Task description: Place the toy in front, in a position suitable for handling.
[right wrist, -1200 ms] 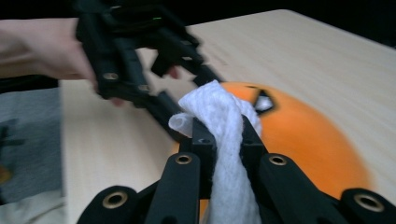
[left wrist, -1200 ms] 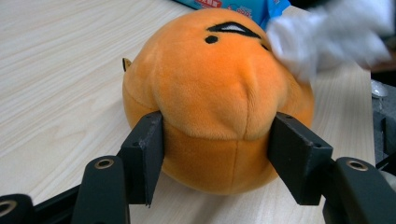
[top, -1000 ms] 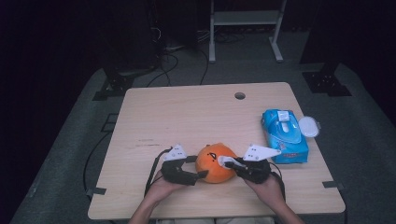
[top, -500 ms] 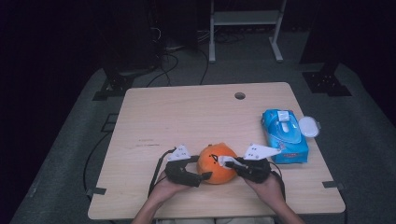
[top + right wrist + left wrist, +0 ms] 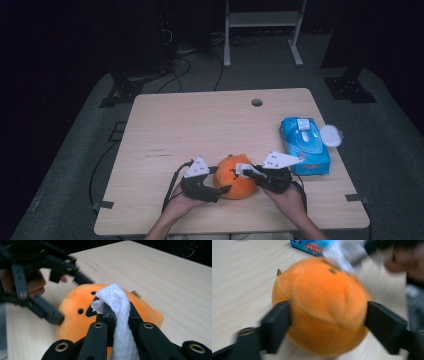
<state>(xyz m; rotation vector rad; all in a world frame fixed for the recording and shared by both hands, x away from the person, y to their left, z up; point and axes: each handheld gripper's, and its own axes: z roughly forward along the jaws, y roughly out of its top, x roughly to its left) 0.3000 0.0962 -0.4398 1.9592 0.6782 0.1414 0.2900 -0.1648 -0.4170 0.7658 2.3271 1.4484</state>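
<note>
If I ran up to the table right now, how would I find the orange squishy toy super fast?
Look at the wooden table, at the near edge where the person's hands come in. The orange plush toy sits there between the left gripper and the right gripper, which holds a white wipe. It is round and bright orange; the blue wipes pack beside it is flat.

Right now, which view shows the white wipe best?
The right gripper view: the white wipe sits sharp and close, pinched between the right gripper's jaws over the orange plush toy. The left gripper view shows it as a white blur at top; the high view, a small white scrap.
</note>
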